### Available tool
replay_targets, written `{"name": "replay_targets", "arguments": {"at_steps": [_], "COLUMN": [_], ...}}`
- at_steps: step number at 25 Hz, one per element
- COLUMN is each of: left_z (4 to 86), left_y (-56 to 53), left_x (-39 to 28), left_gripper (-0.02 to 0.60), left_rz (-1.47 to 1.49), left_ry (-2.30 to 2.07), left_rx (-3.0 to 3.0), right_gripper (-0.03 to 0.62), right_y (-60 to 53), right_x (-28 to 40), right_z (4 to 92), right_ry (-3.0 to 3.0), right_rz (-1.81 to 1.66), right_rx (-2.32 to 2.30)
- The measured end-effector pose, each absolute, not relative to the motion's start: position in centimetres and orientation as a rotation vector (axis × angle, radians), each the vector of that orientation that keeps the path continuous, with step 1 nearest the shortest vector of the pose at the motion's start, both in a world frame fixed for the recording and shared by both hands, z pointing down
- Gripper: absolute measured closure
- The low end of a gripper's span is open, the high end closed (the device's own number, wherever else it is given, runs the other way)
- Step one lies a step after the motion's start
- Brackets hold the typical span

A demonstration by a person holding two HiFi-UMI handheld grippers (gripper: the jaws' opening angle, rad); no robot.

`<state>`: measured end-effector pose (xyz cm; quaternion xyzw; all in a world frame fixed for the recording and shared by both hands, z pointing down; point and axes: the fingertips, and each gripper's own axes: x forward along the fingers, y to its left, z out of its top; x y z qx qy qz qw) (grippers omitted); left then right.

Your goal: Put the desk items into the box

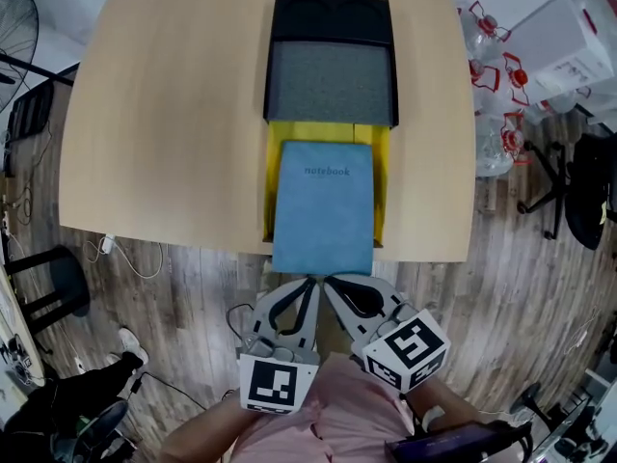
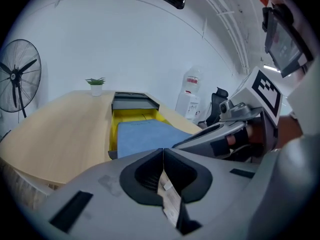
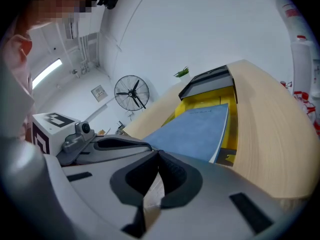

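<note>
My left tool (image 1: 308, 283) and right tool (image 1: 331, 283) sit closed, empty. The notebook (image 1: 324, 208) mid-frame looks stiff and light; I'd pinch its overhanging edge.

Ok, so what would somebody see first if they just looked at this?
Probably the big blue notebook, lying on a yellow tray and sticking out over the table's near edge. Right behind it sits a black box. Below the edge, the left gripper and right gripper point at the notebook, both shut and empty.
</note>
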<state>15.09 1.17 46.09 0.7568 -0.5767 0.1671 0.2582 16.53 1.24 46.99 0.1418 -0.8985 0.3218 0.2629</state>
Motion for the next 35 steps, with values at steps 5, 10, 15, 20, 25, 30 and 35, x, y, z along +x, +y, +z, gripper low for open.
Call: {"name": "replay_targets", "arguments": {"at_steps": [5, 10, 15, 20, 25, 30, 35], "left_z": [47.4, 47.7, 48.0, 48.1, 48.3, 48.5, 48.5], "left_y": [0.8, 0.4, -0.1, -0.7, -1.1, -1.6, -2.4], "left_x": [15.2, 15.2, 15.2, 15.1, 14.8, 14.5, 14.3], "left_gripper": [0.569, 0.569, 0.568, 0.569, 0.568, 0.569, 0.569], "left_rz": [0.463, 0.484, 0.484, 0.49, 0.505, 0.522, 0.531], "left_ry": [-1.523, -1.506, -1.502, -1.49, -1.481, -1.474, -1.465], "left_rx": [2.059, 2.077, 2.088, 2.106, 2.122, 2.144, 2.152], "right_gripper": [0.592, 0.592, 0.593, 0.592, 0.592, 0.592, 0.592], "right_y": [1.0, 0.8, 0.1, -0.6, -1.1, -1.6, -2.4], "right_x": [16.3, 16.2, 16.2, 16.2, 15.9, 15.6, 15.3], "right_z": [47.2, 47.3, 47.6, 47.8, 48.0, 48.2, 48.3], "right_ry": [-2.423, -2.42, -2.412, -2.405, -2.401, -2.399, -2.395], "right_rz": [0.858, 0.864, 0.871, 0.865, 0.86, 0.868, 0.878], "right_rx": [0.368, 0.383, 0.441, 0.467, 0.497, 0.524, 0.546]}}
